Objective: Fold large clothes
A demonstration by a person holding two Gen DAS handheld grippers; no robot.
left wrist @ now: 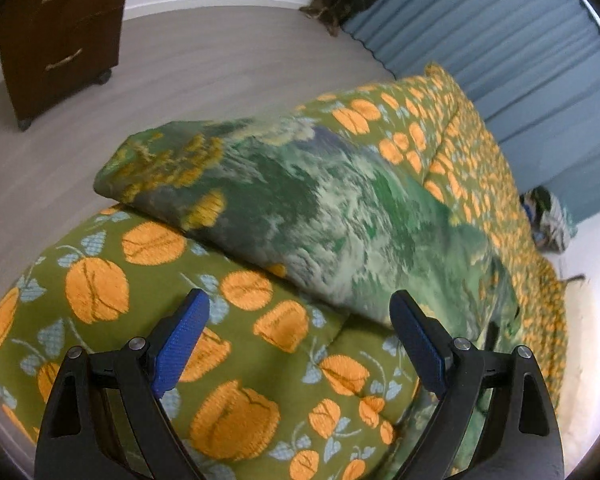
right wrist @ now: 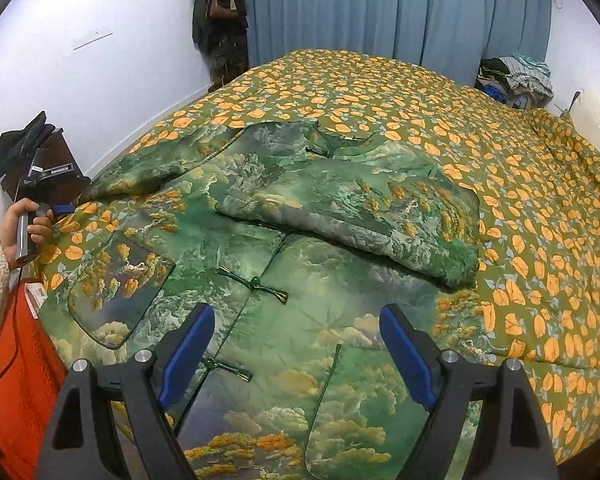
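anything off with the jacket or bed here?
Nothing damaged. The green jacket lies front up on the bedspread, one sleeve folded across its chest, the other sleeve still out toward the bed's edge. Both grippers open, empty.

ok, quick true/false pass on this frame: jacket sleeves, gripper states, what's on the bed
1. The right gripper is clamped on the green jacket. False: its jaws are open and hold nothing.
2. One sleeve lies folded across the jacket's chest. True.
3. The jacket lies on a plain white sheet. False: it lies on an olive bedspread with orange flowers.
4. The left gripper is open and empty. True.
5. Blue curtains hang behind the bed. True.
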